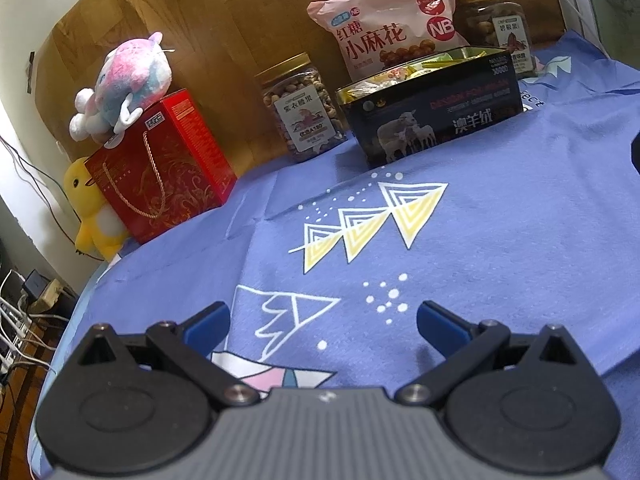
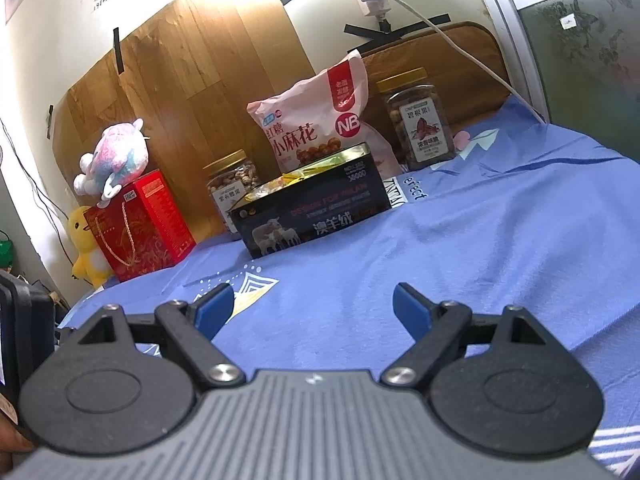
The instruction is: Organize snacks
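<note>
A black open box (image 1: 432, 116) (image 2: 312, 212) with sheep on its side holds several wrapped snacks and stands on the blue cloth at the back. Behind it leans a pink snack bag (image 1: 388, 28) (image 2: 316, 120). A nut jar (image 1: 300, 108) (image 2: 230, 184) stands left of the box, and a second jar (image 1: 500, 28) (image 2: 420, 120) stands right of the bag. My left gripper (image 1: 323, 322) is open and empty, low over the cloth, well short of the box. My right gripper (image 2: 313, 304) is open and empty, also short of the box.
A red gift box (image 1: 160, 168) (image 2: 140, 224) stands at the back left with a pink plush (image 1: 120, 80) (image 2: 114, 156) on top and a yellow duck plush (image 1: 90, 208) (image 2: 84, 248) beside it. The blue printed cloth (image 1: 500, 240) (image 2: 480, 240) covers the surface. Its left edge drops to cables.
</note>
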The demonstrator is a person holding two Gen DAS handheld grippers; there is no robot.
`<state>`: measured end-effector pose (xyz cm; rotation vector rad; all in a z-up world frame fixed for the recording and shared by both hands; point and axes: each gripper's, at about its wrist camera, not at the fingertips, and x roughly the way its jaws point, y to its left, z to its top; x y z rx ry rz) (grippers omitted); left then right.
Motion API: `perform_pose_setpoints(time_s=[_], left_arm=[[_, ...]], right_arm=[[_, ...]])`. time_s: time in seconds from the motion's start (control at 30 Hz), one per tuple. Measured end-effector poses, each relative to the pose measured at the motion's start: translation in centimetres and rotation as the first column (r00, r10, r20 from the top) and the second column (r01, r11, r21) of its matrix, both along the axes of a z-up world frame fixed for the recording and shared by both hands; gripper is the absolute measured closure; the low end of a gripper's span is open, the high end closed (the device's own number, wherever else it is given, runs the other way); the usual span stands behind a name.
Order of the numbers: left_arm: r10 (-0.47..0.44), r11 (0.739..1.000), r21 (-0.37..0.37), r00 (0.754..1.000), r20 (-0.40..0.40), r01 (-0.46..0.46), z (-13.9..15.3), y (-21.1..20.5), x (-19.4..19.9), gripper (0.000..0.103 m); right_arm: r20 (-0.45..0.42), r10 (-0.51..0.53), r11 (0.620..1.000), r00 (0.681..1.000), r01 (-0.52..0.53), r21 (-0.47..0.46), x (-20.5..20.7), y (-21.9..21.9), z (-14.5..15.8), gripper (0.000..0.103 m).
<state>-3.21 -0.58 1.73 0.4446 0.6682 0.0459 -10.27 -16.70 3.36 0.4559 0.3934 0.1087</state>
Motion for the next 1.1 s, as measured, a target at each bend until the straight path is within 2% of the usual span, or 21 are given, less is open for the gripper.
perform_pose_setpoints(time_s=[1.1], left_arm=[[-0.034, 0.996, 0.079, 0.999, -0.011, 0.035, -0.2, -2.6, 1.2, 0.0]], right_arm=[[0.005, -0.054, 0.995, 0.999, 0.053, 0.087, -0.5, -2.3, -0.8, 0.014]])
